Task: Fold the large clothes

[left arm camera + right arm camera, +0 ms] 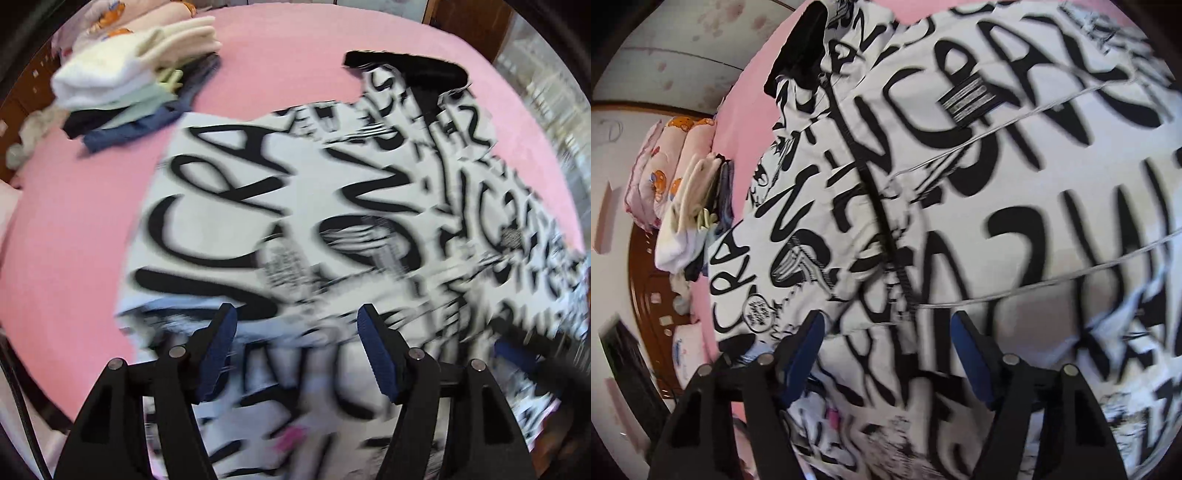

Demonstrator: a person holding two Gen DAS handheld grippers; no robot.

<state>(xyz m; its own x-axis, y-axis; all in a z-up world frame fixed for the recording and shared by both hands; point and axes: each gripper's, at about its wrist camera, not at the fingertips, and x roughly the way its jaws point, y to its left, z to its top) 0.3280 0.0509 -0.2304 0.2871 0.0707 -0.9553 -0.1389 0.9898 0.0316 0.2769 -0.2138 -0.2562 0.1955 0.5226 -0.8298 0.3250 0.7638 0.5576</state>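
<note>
**Printed jacket spread on pink bed, both claws spread above it**

At nine to ten o'clock in the left wrist view, a stack (136, 85) of folded clothes is seen on the pink bed (74, 229). From the centre out to three o'clock the jacket (332, 192) is laid, white with heavy black lettering, its black collar (406, 68) at one o'clock. The left gripper (297, 354) is held at six o'clock with its jaws spread, nothing between the blue pads; cloth lies beneath them, but whether it is touched cannot be told through the blur.

In the right wrist view the stack (690, 221) and pillows (661, 173) are found at nine o'clock, and the jacket (1015, 184) fills everything from the centre to three o'clock, a dark zip (882, 206) running down its middle. The right gripper (888, 354) is likewise spread and empty at six o'clock.

The garment is judged soft, limp and fairly light, though bulky: it is expected to sag and drag when lifted, and folds may slip. A hold is best taken at a hem corner or shoulder seam, where layers are doubled and the pinch is less likely to be lost; the zip line is judged a natural fold axis.
</note>
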